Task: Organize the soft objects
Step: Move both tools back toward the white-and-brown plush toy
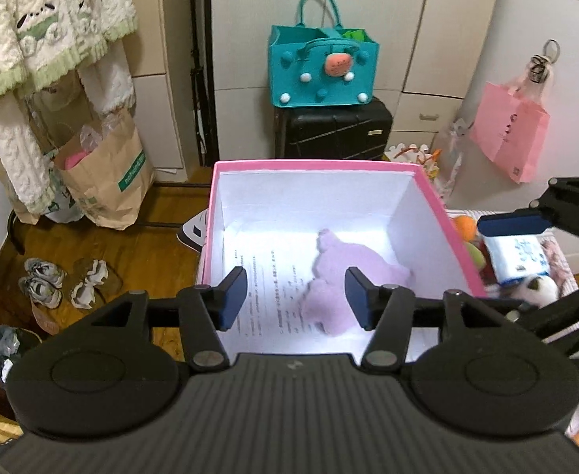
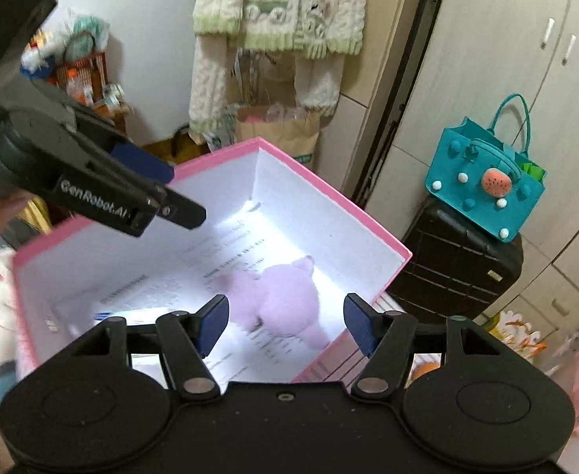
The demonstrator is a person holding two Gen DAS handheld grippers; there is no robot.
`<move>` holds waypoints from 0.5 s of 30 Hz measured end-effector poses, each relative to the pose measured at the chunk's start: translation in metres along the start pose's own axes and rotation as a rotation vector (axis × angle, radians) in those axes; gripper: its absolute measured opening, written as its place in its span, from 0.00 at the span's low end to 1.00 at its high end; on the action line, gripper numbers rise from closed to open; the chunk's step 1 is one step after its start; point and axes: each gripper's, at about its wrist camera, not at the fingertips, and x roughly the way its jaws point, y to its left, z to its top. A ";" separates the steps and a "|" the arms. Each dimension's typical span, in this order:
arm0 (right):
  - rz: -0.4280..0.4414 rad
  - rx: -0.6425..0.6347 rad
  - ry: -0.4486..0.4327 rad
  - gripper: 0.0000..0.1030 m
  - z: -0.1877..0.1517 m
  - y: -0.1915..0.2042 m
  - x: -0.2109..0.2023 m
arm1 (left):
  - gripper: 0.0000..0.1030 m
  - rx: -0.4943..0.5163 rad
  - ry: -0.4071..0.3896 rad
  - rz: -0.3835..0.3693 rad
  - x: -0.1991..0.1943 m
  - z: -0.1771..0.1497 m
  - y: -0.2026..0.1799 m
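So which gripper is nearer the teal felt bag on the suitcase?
Hard to call. The left gripper faces the teal felt bag straight across the pink box; the right gripper sees it off to its right. Both hang open above the box.

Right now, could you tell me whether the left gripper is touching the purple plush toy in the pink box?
Apart. The right wrist view shows the left gripper up by the pink box's rim, with the purple plush toy on the box floor.
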 end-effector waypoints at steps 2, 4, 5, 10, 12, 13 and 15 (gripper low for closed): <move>0.018 0.016 -0.020 0.67 -0.004 0.001 -0.016 | 0.55 0.020 -0.006 -0.004 -0.011 -0.003 -0.005; 0.025 0.024 -0.035 0.67 -0.007 0.003 -0.028 | 0.57 0.042 -0.015 -0.006 -0.024 -0.006 -0.011; 0.030 0.023 -0.045 0.67 -0.009 0.006 -0.037 | 0.58 0.053 -0.018 -0.008 -0.030 -0.007 -0.014; 0.021 0.002 -0.082 0.67 -0.017 0.018 -0.070 | 0.60 0.098 -0.019 -0.028 -0.058 -0.016 -0.028; 0.010 -0.016 -0.094 0.67 -0.020 0.024 -0.083 | 0.62 0.115 -0.019 -0.032 -0.068 -0.020 -0.034; 0.003 -0.027 -0.100 0.67 -0.023 0.028 -0.090 | 0.62 0.126 -0.021 -0.033 -0.074 -0.023 -0.037; -0.013 -0.049 -0.111 0.67 -0.027 0.035 -0.102 | 0.64 0.148 -0.022 -0.034 -0.083 -0.027 -0.044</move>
